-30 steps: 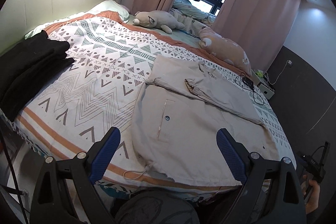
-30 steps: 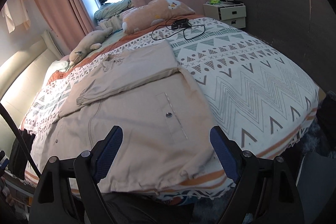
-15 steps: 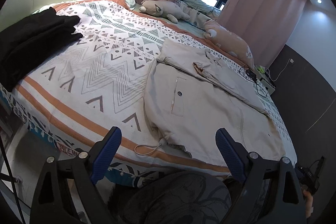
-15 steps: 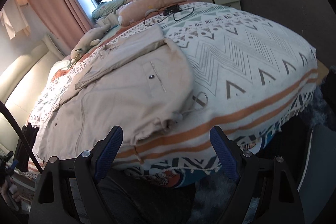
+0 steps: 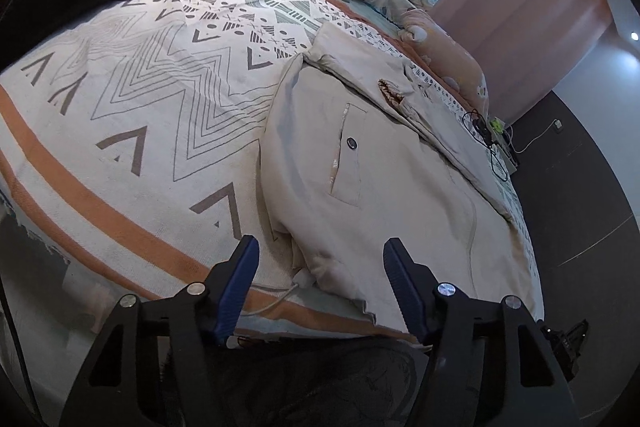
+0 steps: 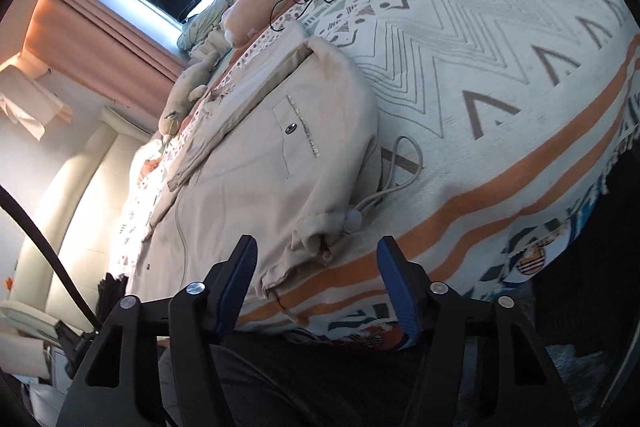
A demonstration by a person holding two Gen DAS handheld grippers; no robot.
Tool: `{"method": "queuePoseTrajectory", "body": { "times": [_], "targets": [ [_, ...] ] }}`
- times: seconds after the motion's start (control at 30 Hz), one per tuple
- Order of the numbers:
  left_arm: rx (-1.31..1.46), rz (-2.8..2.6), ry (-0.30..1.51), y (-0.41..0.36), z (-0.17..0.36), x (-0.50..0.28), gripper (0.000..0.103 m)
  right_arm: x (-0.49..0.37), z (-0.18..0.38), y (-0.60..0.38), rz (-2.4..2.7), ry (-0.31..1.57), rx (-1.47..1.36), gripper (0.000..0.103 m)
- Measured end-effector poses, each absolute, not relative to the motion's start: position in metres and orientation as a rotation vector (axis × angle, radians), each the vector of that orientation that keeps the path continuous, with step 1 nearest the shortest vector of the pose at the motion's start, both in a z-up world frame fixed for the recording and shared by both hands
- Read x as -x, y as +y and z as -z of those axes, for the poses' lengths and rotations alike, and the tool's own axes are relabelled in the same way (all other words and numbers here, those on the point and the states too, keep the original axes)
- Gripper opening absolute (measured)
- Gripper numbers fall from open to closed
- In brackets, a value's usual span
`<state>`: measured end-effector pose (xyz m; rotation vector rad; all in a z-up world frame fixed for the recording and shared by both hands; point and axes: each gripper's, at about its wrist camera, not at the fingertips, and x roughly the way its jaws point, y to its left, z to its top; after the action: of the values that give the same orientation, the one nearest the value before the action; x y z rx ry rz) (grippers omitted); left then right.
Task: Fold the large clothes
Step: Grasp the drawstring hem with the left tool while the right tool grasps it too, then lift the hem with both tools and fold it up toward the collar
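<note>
While the jacket [image 5: 372, 187] lies on the patterned bedspread [image 5: 132, 99], I see pink curtains [image 6: 96, 27] behind. Both my left gripper [image 5: 318, 279] and right gripper [image 6: 316, 275] are closing around its hem corners, pads not yet pressing.

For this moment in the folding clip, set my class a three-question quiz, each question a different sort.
1. True or false: the jacket lies flat on the bed.
2. What loops out from the hem corner nearest the right gripper? A) belt B) drawcord C) sock
3. Fill in: the left gripper holds ____.

Key: 1 true. 2 B, the drawcord. 3 nothing; its jaws are closing around the hem corner, pads not yet pressing.
</note>
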<state>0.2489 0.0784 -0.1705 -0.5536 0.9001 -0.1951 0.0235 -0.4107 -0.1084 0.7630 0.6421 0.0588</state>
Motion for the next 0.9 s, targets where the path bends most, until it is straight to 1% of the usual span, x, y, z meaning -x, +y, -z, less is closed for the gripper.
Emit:
{"method": "queuePoseTrajectory", "body": {
  "times": [0.17,0.2,0.27,0.37,0.63,0.7,0.73,0.77,0.8,0.83,0.87,0.9],
  "targets": [
    [0.592,0.189,0.946,0.080,0.189,-0.271,0.064,-0.048,0.121,-0.423,-0.074,0.663,-0.824,0.058],
    [0.598,0.185,0.958,0.080,0.193,-0.275,0.059,-0.052,0.123,-0.425,-0.076,0.668,-0.832,0.058],
    [0.615,0.182,0.983,0.080,0.200,-0.283,0.056,-0.061,0.126,-0.429,-0.071,0.685,-0.846,0.058],
    [0.637,0.178,1.001,0.081,0.210,-0.293,0.055,-0.065,0.126,-0.431,-0.057,0.683,-0.848,0.058],
    [0.647,0.215,1.017,0.068,0.214,-0.304,0.054,-0.071,0.122,-0.434,-0.011,0.688,-0.875,0.058],
    [0.641,0.215,1.022,0.065,0.216,-0.300,0.045,-0.068,0.122,-0.427,-0.023,0.688,-0.859,0.058],
    [0.643,0.213,1.022,0.064,0.217,-0.300,0.043,-0.072,0.124,-0.420,-0.026,0.686,-0.859,0.058],
    [0.642,0.205,1.024,0.064,0.218,-0.299,0.034,-0.070,0.125,-0.420,-0.029,0.681,-0.861,0.058],
    [0.639,0.195,1.030,0.063,0.217,-0.299,0.025,-0.072,0.125,-0.418,-0.028,0.676,-0.863,0.055],
    [0.652,0.196,1.035,0.064,0.218,-0.298,0.021,-0.072,0.125,-0.417,-0.012,0.678,-0.859,0.047],
    [0.683,0.209,1.032,0.066,0.218,-0.297,0.016,-0.071,0.124,-0.416,0.027,0.689,-0.842,0.023],
    [0.694,0.208,1.016,0.067,0.216,-0.294,0.015,-0.071,0.123,-0.415,0.044,0.692,-0.842,0.021]
  ]
}}
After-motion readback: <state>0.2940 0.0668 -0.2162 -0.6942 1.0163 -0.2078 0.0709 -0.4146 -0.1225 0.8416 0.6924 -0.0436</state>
